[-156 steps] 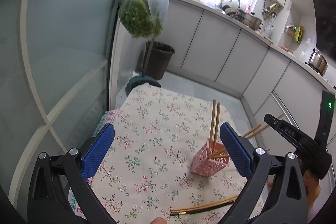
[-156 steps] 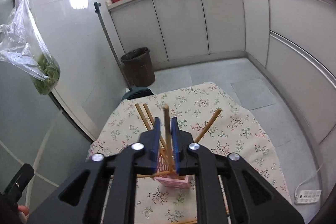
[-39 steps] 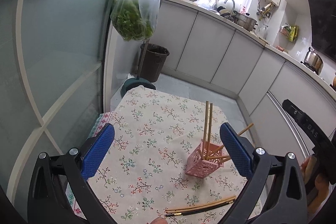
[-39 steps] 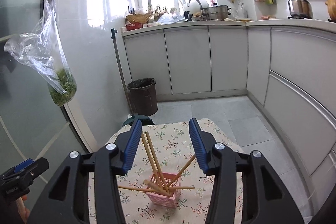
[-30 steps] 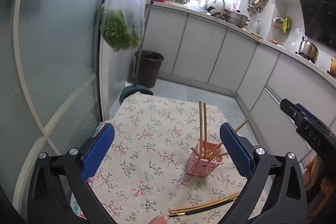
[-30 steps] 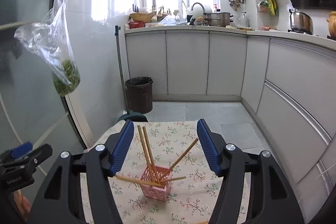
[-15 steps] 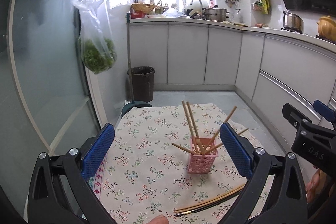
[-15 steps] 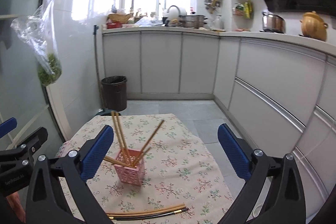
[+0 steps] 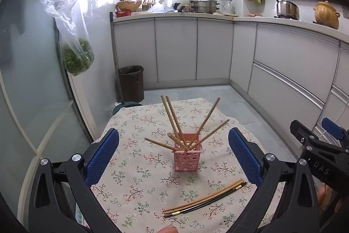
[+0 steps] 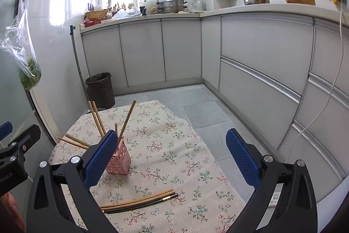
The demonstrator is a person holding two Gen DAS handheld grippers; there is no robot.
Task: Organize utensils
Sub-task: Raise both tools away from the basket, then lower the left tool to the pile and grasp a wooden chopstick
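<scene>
Your left gripper (image 9: 173,155) and right gripper (image 10: 172,154) both hang above the table with fingers spread wide, holding nothing. The pink holder (image 9: 187,154) stands upright mid-table on the floral tablecloth (image 9: 139,169), with wooden chopsticks (image 9: 172,117) fanning out of it. Nearer you, a loose bundle of chopsticks (image 9: 204,198) lies flat on the cloth, apart from the holder.

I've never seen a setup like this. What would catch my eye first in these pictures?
Probably the small pink lattice basket standing in the middle of the floral tablecloth, with wooden chopsticks fanning out of it. Nearer the camera, a few more tan and black chopsticks lie loose on the cloth. Framing it all are the left gripper and right gripper, both wide open with blue pads.
</scene>
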